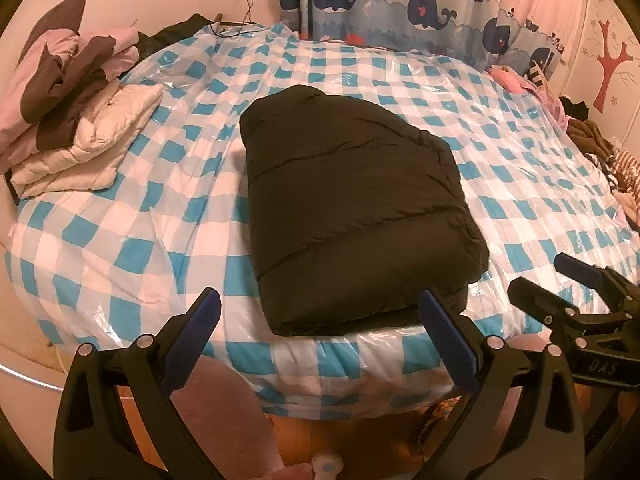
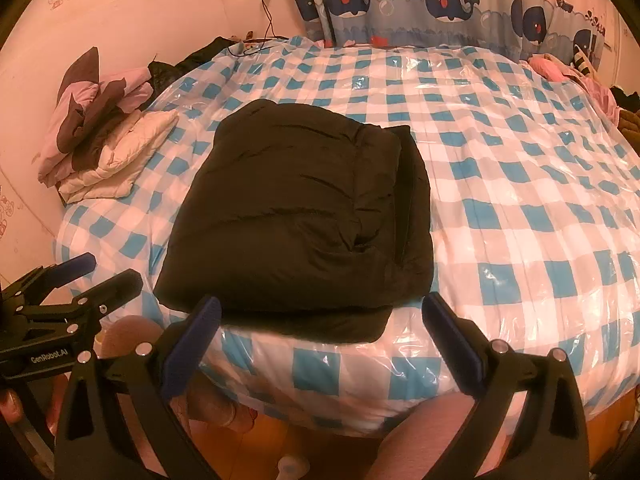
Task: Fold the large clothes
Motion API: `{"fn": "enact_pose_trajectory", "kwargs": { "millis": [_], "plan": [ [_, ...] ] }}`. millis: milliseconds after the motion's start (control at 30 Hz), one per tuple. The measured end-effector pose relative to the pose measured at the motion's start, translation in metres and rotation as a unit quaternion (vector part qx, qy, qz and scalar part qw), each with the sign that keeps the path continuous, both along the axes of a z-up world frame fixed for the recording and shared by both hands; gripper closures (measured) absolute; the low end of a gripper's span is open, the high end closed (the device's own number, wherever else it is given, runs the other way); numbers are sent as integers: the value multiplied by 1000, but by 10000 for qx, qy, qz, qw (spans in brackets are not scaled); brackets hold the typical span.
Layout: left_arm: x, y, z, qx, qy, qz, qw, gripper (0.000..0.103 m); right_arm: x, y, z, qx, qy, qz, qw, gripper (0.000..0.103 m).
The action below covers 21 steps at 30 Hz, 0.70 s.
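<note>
A black puffer jacket (image 1: 352, 208) lies folded into a thick rectangle near the front edge of the bed (image 1: 120, 240); it fills the middle of the right wrist view too (image 2: 296, 216). My left gripper (image 1: 320, 312) is open just short of the bed's front edge, nothing between its blue pads. My right gripper (image 2: 320, 314) is also open, held in front of the jacket's near edge without touching it. Each gripper shows in the other's view: the right gripper (image 1: 560, 276) at the right, the left gripper (image 2: 104, 268) at the left.
A stack of folded clothes (image 1: 76, 128), cream, pink and brown, sits at the bed's far left. More loose clothes (image 1: 600, 148) pile at the right edge. Clear plastic covers the blue-checked bedding (image 2: 520, 216). A whale-print curtain (image 2: 420, 0) hangs behind. Wooden floor (image 1: 340, 440) lies below.
</note>
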State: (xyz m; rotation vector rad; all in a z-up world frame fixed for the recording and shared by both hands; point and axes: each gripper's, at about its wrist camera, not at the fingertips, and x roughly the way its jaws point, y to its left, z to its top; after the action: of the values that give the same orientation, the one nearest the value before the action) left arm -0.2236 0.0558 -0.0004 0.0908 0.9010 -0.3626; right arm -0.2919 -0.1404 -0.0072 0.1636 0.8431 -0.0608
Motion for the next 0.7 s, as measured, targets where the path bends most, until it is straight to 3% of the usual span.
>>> {"fn": "enact_pose_trajectory", "kwargs": {
  "millis": [200, 700],
  "plan": [
    [9, -4, -9, 243, 145, -7, 9996, 8, 0, 0, 0, 1, -6, -2, 10000, 6],
    [8, -7, -10, 239, 182, -27, 9995, 8, 0, -3, 0, 11, 2, 11, 10000, 6]
  ]
}}
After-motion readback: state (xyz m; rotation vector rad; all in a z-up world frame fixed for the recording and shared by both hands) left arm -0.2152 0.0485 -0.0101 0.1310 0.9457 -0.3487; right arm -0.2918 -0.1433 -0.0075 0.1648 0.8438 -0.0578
